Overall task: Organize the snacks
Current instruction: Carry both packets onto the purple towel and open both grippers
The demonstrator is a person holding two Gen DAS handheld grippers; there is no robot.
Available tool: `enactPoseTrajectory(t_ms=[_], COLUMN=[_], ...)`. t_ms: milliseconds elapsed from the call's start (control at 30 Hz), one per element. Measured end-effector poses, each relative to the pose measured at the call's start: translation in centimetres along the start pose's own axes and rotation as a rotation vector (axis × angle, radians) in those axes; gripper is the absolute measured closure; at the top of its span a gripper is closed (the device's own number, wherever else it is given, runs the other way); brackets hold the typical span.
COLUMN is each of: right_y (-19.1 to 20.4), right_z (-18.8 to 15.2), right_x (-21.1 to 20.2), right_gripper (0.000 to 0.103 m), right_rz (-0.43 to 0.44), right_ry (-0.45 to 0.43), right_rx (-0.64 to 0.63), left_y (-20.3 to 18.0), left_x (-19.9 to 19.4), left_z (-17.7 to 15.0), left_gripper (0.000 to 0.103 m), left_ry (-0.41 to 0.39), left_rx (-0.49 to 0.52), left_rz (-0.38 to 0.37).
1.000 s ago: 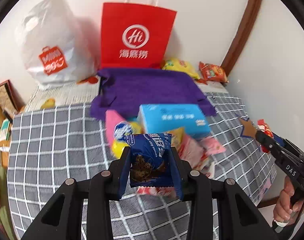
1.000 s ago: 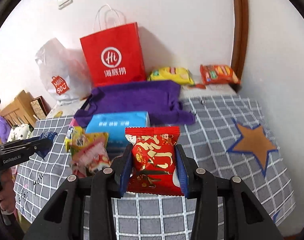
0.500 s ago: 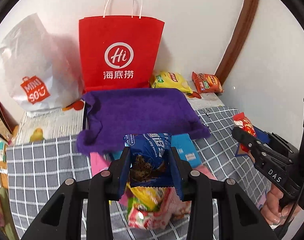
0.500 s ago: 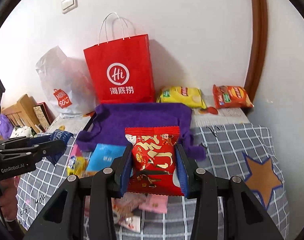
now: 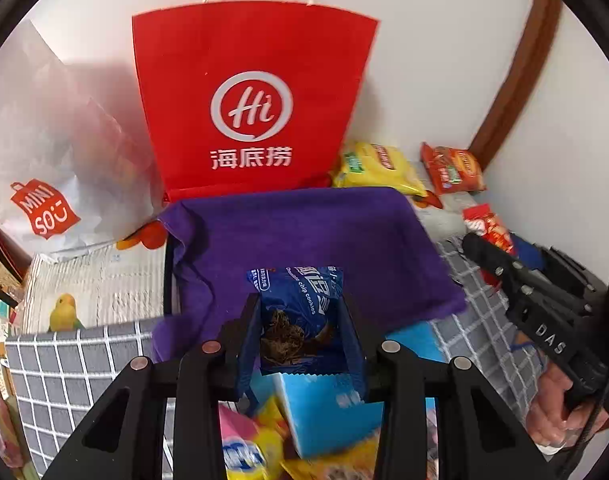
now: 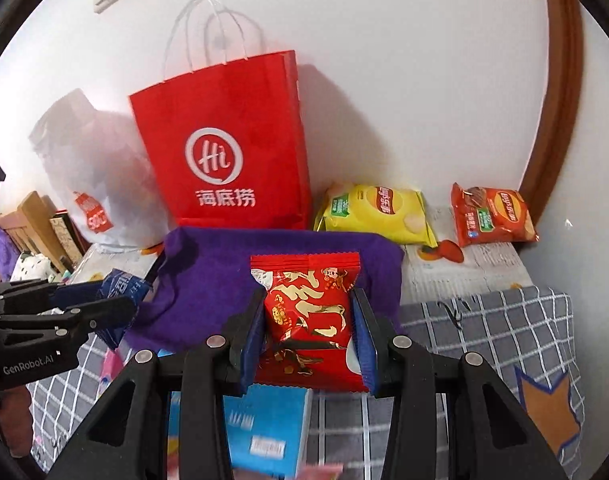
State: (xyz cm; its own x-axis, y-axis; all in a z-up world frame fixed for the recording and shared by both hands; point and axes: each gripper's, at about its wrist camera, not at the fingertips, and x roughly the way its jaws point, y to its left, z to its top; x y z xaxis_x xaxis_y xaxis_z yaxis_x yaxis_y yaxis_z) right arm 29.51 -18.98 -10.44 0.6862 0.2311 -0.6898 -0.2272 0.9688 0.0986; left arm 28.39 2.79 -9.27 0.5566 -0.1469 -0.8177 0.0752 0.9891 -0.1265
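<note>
A blue cookie packet printed "Chocolate chip cookies" is clamped in the left gripper, a red snack packet in the right gripper, both held over the purple cloth's near edge; a red "Hi" bag stands behind.

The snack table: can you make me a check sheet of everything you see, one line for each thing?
Surface: table under a grey checked cloth, purple cloth at the back.
Job's things: blue cookie packet, red snack packet, yellow chip bag, orange chip bag.
Clutter: blue tissue pack, loose snacks near it.
Grippers: left gripper shut on the blue cookie packet; right gripper shut on the red snack packet.
Cables: nothing seen.
Surroundings: red paper bag, white plastic bag, white wall.
</note>
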Motion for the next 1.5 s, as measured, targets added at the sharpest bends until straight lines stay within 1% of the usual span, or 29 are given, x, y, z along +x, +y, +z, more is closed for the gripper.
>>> enactPoseTrajectory(t_ms=[167, 400, 500, 567, 733, 800, 933, 1400, 1433, 1500], right_y=[0.0, -0.7, -1.4, -2.0, -2.8, -2.8, -2.6, -2.3, -2.4, -2.3], right_z=[2.0, 3.3, 3.1, 2.6, 1.4, 1.0, 0.2, -0.6, -0.4, -0.2], right_x=[3.5, 8.4, 10.4, 12.1, 15.1, 15.9, 16.9, 18.2, 18.4, 18.3], right_gripper=[0.062, 0.062, 0.062, 0.062, 0.062, 0.062, 0.062, 0.062, 0.06, 0.052], right_rz=[-0.01, -0.006, -0.007, -0.005, -0.024, -0.024, -0.033, -0.058, -0.056, -0.053], right_ry=[0.013, 0.059, 0.091, 0.139, 0.221, 0.245, 0.272, 0.326, 0.326, 0.324], right_rx=[-0.016, -0.038, -0.031, -0.027, -0.032, -0.041, -0.06, -0.064, -0.065, -0.07], left_y=[1.4, 2.7, 3.3, 3.6, 4.3, 4.2, 4.0, 3.5, 3.4, 3.4], left_x=[3.0, 6.9, 8.9, 10.2, 12.7, 13.4, 14.4, 15.5, 15.5, 15.4], left_z=[1.2, 2.8, 3.3, 3.3, 3.0, 2.9, 2.7, 2.6, 2.6, 2.6], left_gripper=[0.067, 0.067, 0.067, 0.067, 0.067, 0.067, 0.067, 0.065, 0.065, 0.065], left_ry=[0.037, 0.082, 0.108, 0.127, 0.17, 0.192, 0.212, 0.243, 0.241, 0.236], left_rx=[-0.023, -0.024, -0.026, -0.027, -0.028, -0.008, 0.008, 0.018, 0.02, 0.026], left_rz=[0.009, 0.026, 0.033, 0.042, 0.064, 0.081, 0.089, 0.093, 0.095, 0.095])
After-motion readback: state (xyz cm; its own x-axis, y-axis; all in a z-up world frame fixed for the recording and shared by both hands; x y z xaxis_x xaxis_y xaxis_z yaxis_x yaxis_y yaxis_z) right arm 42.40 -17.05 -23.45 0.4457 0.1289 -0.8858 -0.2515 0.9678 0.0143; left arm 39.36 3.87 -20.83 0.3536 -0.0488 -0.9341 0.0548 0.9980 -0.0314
